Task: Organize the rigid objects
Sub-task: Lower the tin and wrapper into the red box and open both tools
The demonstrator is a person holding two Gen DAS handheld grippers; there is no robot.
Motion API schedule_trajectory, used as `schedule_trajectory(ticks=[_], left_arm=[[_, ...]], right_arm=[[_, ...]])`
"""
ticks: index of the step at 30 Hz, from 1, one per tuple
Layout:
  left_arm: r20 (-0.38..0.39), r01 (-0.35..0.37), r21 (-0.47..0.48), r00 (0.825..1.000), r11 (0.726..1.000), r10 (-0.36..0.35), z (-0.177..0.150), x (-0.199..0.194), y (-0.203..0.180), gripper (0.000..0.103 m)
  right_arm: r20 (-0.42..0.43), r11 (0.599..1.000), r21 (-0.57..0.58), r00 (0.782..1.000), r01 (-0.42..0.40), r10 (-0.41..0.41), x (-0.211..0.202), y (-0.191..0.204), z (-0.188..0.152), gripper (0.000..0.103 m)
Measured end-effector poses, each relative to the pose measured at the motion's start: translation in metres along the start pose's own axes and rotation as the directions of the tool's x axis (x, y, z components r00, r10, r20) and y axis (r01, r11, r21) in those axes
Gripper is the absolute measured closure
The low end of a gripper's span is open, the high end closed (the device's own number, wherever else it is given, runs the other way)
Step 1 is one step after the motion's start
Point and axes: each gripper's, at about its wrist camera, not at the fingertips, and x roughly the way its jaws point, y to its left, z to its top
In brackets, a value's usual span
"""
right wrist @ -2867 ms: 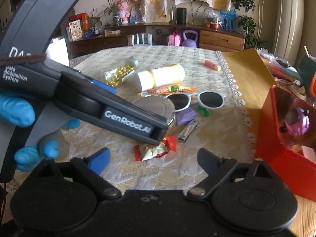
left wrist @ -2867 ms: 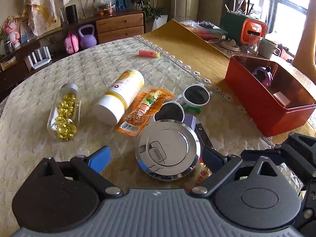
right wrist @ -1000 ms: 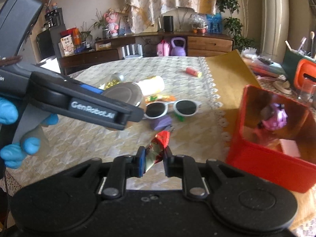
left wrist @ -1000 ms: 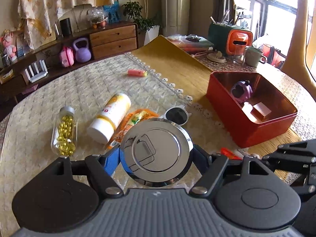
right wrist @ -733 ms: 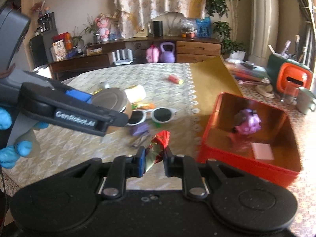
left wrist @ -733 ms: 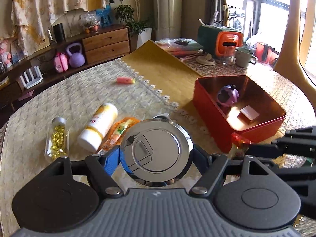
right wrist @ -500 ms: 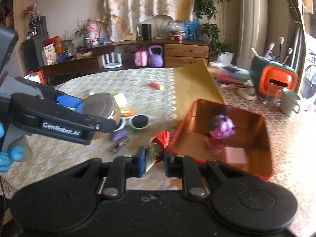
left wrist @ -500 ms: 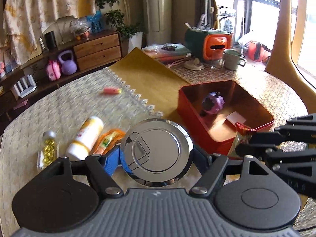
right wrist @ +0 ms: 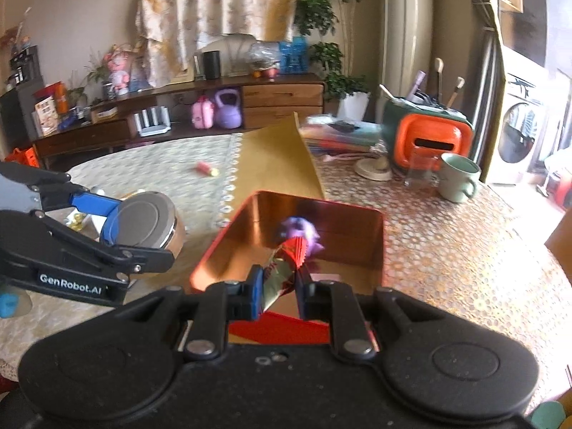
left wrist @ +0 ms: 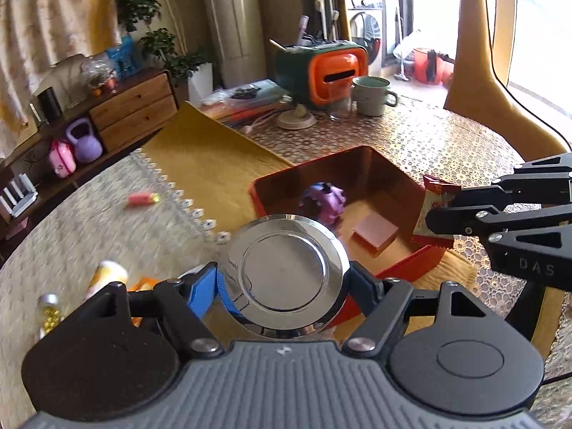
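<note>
Over the table's red tin, the left gripper clamping the chrome disc and the right gripper pinching the candy wrapper should each part only once the open tin lies directly below their fingertips.

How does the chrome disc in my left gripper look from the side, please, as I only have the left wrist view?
Observer: In the right wrist view the chrome disc is the top of a thicker round piece with a tan body below it, clamped in the left gripper.
Operator: Is it over the red box?
Observer: No. From that side it hangs left of the red box, above the tablecloth, not over the opening.
Operator: How is the right gripper holding its packet?
Observer: The right gripper has both pads pressed on the snack packet, whose red end points out over the box's opening.
</note>
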Motion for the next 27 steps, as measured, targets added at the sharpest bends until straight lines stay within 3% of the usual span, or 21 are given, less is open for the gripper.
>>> schedule_trajectory(ticks=[14,27], left_arm=[[-0.109,0.044,0.034,0.993,0.998,-0.04,0.037,0.066,-0.031,0.027],[-0.198,0.052,0.028,0.979,0.998,-0.045,0.04,0.113,-0.031,0.027]], right_arm=[[-0.077,1.0,0.015,0.997,0.028,-0.026,0.046,-0.039,0.006,0.085],[-0.154,0.997,-0.077,0.988,0.01,-0.022,0.088,-0.05,0.008,0.085]])
